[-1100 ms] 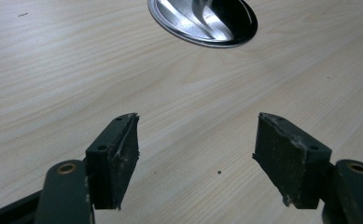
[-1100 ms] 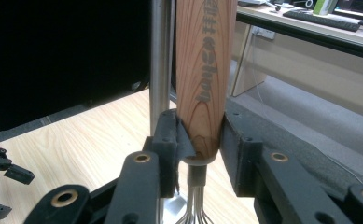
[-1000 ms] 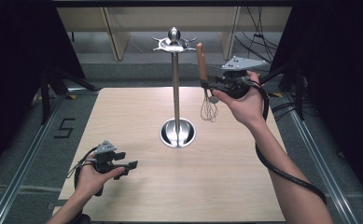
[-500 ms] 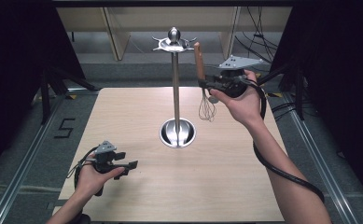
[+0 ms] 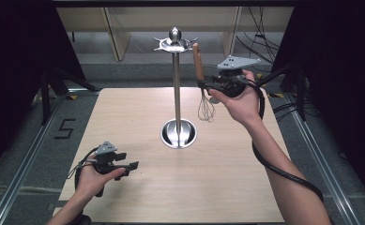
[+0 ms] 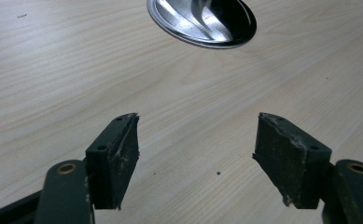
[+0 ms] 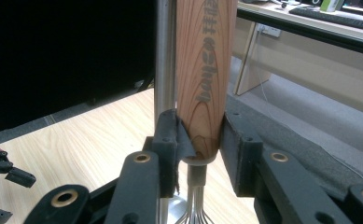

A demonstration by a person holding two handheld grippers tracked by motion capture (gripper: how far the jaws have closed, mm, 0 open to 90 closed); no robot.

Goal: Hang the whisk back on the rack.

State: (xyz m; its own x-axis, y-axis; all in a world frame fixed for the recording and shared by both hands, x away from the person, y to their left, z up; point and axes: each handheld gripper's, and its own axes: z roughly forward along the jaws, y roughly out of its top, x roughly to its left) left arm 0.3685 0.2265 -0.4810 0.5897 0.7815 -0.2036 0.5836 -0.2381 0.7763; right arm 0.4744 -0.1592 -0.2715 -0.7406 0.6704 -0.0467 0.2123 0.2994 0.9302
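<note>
A whisk (image 5: 201, 77) with a wooden handle (image 7: 205, 79) and wire loops (image 5: 206, 109) hangs upright in my right gripper (image 5: 203, 85), which is shut on the handle's lower end (image 7: 202, 140). It is held high, just right of the steel stand's pole (image 5: 176, 91), with the handle top close to the hooked crown (image 5: 174, 43). The pole (image 7: 165, 60) passes right behind the handle in the right gripper view. My left gripper (image 5: 129, 165) rests low over the table's near left, open, with nothing between its fingers (image 6: 116, 158).
The stand's round steel base (image 5: 178, 133) sits mid-table and its rim (image 6: 202, 23) lies ahead of the left gripper. The wooden table (image 5: 227, 187) has bare surface all round. Black curtains flank both sides; cables trail at the far right.
My right gripper has carried the whisk slightly left and up, closer to the stand's crown. The left gripper has stayed in place.
</note>
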